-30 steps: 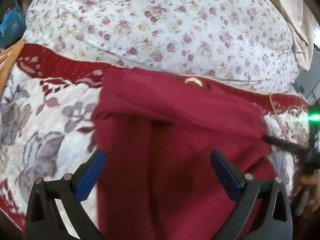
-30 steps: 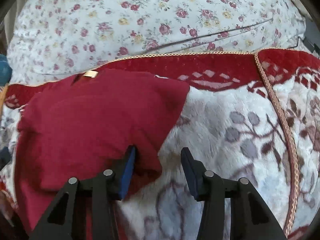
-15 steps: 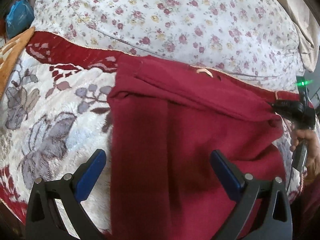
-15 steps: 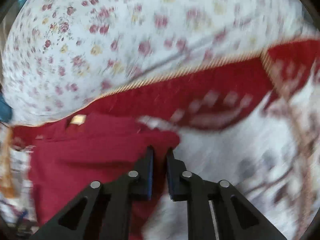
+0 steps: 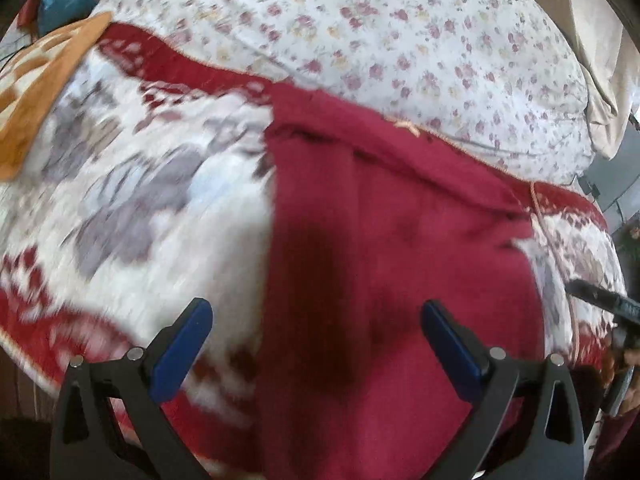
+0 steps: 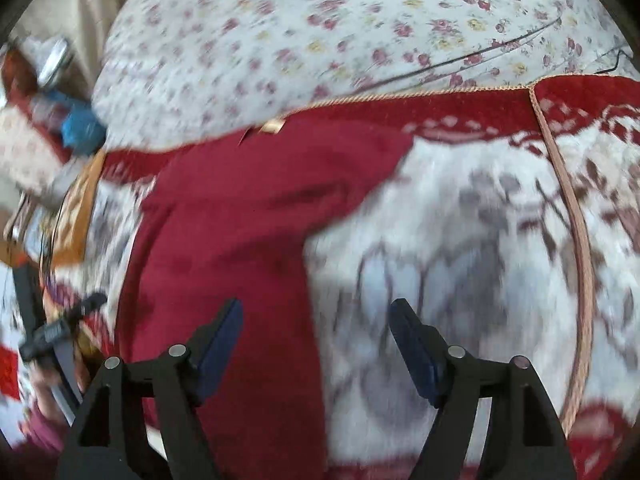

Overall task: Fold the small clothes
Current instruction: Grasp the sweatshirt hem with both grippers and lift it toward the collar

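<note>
A dark red garment (image 5: 392, 248) lies flat on a red and white floral blanket (image 5: 132, 184), its tan neck label (image 5: 406, 126) at the far edge. It also shows in the right wrist view (image 6: 240, 240), with one sleeve (image 6: 360, 168) spread to the right. My left gripper (image 5: 316, 332) is open and empty above the garment's near left part. My right gripper (image 6: 316, 332) is open and empty above the garment's right edge. The right gripper's body (image 5: 600, 308) shows at the right edge of the left wrist view. The left gripper (image 6: 56, 332) shows at the left edge of the right wrist view.
A white quilt with small flowers (image 5: 360, 28) lies behind the blanket. An orange patterned cloth (image 5: 36, 80) is at the far left. A blue object (image 6: 80, 124) and clutter sit at the far left in the right wrist view. Gold braid (image 6: 576, 216) edges the blanket.
My right gripper has let go of the sleeve corner, opened and pulled back toward me. My left gripper has shifted left, still open. The sleeve now lies spread out.
</note>
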The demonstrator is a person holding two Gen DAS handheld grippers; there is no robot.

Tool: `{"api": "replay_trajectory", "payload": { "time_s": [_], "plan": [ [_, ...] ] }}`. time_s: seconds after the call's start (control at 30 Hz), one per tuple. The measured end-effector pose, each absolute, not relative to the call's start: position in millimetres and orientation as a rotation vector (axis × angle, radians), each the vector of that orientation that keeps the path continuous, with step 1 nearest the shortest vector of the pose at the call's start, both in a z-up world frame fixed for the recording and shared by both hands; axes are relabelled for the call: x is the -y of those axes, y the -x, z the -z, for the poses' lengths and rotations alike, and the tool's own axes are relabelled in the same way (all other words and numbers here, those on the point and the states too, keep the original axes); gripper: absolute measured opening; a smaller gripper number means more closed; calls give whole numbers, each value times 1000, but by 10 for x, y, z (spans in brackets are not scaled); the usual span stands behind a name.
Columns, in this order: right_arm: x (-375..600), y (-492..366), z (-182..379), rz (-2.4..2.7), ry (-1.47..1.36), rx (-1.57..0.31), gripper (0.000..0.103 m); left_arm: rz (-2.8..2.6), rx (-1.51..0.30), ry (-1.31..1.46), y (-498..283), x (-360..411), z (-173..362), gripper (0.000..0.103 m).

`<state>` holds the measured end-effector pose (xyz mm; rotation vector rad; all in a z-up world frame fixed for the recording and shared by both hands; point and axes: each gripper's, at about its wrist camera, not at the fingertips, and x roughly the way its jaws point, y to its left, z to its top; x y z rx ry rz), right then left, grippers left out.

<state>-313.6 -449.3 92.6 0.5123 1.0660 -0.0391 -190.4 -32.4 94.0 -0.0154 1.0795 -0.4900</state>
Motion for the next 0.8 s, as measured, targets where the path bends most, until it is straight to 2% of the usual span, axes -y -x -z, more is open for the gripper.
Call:
{"api": "replay_trajectory", "payload": {
  "time_s": [0.27, 0.37, 0.43, 0.47, 0.5, 0.57, 0.73, 0.8],
  "plan": [
    [4088, 3705, -484, 30, -489, -1176, 86, 423, -1180, -4, 2350, -152, -653, 103],
    [4063, 3809, -397, 49, -534, -1130, 87, 415, -1217, 34, 2440, -202, -520, 103],
    [4035, 3841, -410, 50, -529, -1117, 83, 434, -1259, 71, 2493, -190, -429, 103],
    [4018, 3850, -431, 43, -522, -1114, 75, 442, -1273, 74, 2506, -176, -403, 103],
    [3997, 3856, -462, 23, -533, -1108, 58, 444, -1280, 61, 2522, -160, -369, 103],
    [3961, 3858, -489, -42, -564, -1112, 44, 437, -1271, 31, 2529, -128, -365, 103],
    [3956, 3857, -406, -48, -587, -1133, 47, 430, -1237, 51, 2490, -130, -419, 103],
    [3953, 3858, -376, -65, -623, -1126, 66, 417, -1256, 27, 2485, -131, -373, 103]
  ]
}}
